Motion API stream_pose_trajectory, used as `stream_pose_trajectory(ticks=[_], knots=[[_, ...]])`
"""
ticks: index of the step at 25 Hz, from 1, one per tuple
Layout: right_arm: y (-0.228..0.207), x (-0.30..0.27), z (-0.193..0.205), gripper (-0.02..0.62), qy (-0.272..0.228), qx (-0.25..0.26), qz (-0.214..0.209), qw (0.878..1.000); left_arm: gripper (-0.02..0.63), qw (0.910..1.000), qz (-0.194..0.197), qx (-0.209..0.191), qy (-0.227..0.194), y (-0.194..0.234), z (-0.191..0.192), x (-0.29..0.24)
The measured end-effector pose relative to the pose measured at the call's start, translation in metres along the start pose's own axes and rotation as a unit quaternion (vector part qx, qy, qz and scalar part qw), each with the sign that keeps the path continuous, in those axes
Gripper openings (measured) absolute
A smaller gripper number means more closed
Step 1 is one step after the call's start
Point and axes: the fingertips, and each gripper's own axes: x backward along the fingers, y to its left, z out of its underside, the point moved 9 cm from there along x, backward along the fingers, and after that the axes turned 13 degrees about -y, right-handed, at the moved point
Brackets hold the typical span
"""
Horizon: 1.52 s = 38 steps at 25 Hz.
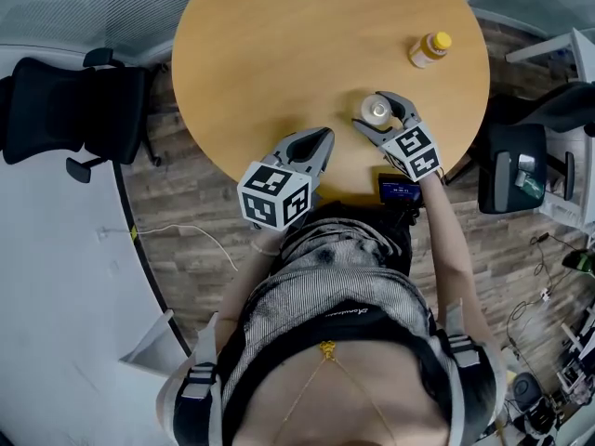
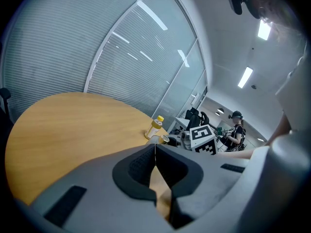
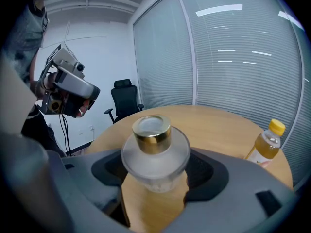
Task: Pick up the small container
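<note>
- Centrally, near the person's edge of the round wooden table [image 1: 307,45]: the small container [image 1: 376,111], standing between the two arms of the right tongs [image 1: 374,112].
- Upright in the right gripper view, long axis vertical: gold-banded cap pointing straight up, wide frosted body beneath it, base turned down toward the table.
- From the head view, little more than the round cap face visible, pointing up at the camera.
- Clamped on the small container: the right tongs, with a dark pad [image 3: 107,171] against each side of the frosted body. Whether resting on the table or just clear of it, impossible to tell.
- Closed together and holding nothing: the left tongs [image 1: 324,137], tips meeting in a thin line in the left gripper view. Positioned over the near edge of the table, aimed toward the right tongs and apart from them.
- Nearest the person's torso: the marker cube [image 1: 274,195] of the left tongs.
- Farther across the table, well apart from the small container: a bottle [image 1: 429,49] with a yellow cap and pale yellow contents, upright in the right gripper view.
- At the table's near edge, just beside the rear of the right tongs: a small dark device [image 1: 400,191].
- On the floor to the left of the table: a black office chair [image 1: 65,110].
- Far in the background of the left gripper view: a second person [image 2: 236,130].
</note>
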Motion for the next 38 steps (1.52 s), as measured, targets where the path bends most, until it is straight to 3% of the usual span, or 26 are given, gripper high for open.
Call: stream_pose_trajectory(ticks=[38], knots=[[0.035, 0.060, -0.133, 0.337, -0.057, 0.006, 0.016, 0.998, 0.021, 0.9998, 0.003, -0.012, 0.015, -0.007, 0.008, 0.002]])
